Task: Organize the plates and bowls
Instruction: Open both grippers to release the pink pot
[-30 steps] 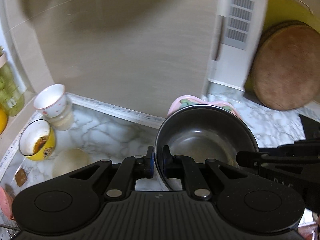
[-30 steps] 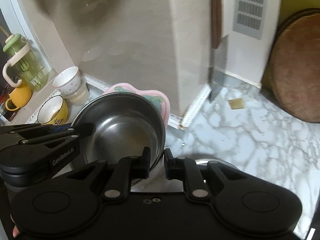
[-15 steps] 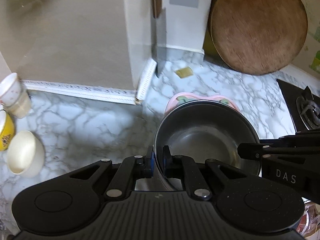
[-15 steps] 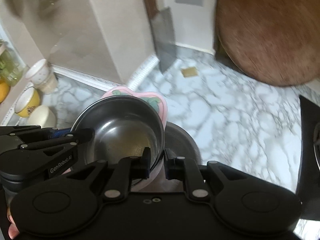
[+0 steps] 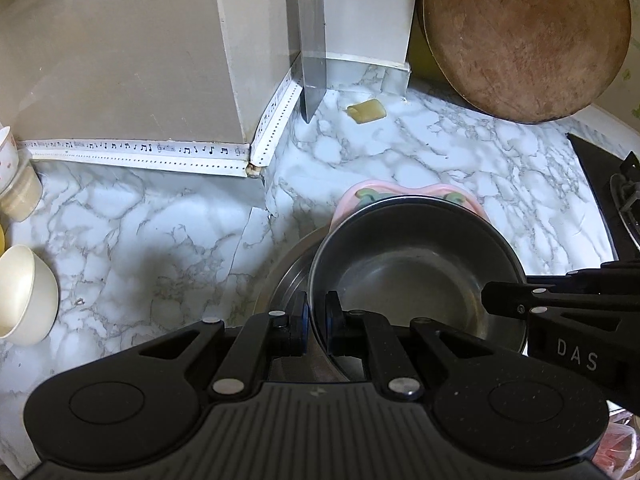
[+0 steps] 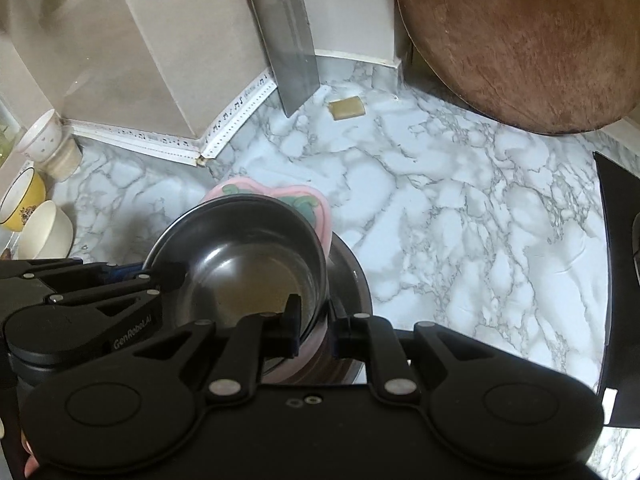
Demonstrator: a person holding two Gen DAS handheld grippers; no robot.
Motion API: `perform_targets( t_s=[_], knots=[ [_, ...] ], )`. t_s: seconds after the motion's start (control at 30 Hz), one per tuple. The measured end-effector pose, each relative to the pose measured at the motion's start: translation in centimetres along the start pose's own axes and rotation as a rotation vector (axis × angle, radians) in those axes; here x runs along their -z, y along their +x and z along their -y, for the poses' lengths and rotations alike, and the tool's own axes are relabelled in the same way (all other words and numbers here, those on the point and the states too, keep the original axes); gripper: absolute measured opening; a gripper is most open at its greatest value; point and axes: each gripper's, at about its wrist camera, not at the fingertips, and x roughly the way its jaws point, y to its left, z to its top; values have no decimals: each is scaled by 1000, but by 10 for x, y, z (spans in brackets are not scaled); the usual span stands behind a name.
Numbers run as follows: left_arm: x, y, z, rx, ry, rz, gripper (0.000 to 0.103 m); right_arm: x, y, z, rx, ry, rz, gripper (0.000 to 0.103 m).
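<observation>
Pinching steel bowl [image 5: 404, 276] rim, both jaws (opposite sides).

The steel bowl [image 5: 416, 276] sits in the scalloped plate [image 5: 408, 196], with a wider steel bowl [image 5: 280, 280] beneath both, over the bench [image 5: 440, 160]; the left tool [image 5: 316, 320] grips the top bowl's near left rim; the right tool [image 6: 314, 328] grips bowl and plate at the right; behind stands a cleaver [image 5: 312, 40] against the wall corner, a sponge [image 5: 366, 111] just right of it, a round chopping board [image 5: 524, 36] farther right; cups [image 6: 40, 200] lie far left; the stove [image 5: 612, 200] lies right.
</observation>
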Motion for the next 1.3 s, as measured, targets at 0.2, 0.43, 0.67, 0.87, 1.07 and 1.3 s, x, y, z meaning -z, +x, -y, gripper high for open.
perform_targets(
  t_s=[0.2,0.43,0.67,0.87,1.07,1.3],
  knots=[
    [1,9,1,-10,8,-9,7,2,12,3,-7,4,-21,14],
    [5,21,1,-8,13,-28,7,5,22,5,-7,10,-37,14],
    [9,26,0,-11,15,-35,7,7,28,6,-12,18,-45,14],
    [8,27,-4,3,4,-45,7,4,27,5,-29,25,-48,20],
    [5,18,-9,17,-1,-31,7,1,16,4,-24,5,-28,28],
    [3,-8,-20,44,-6,3,7,-2,-8,-1,-32,-28,22,38]
  ],
)
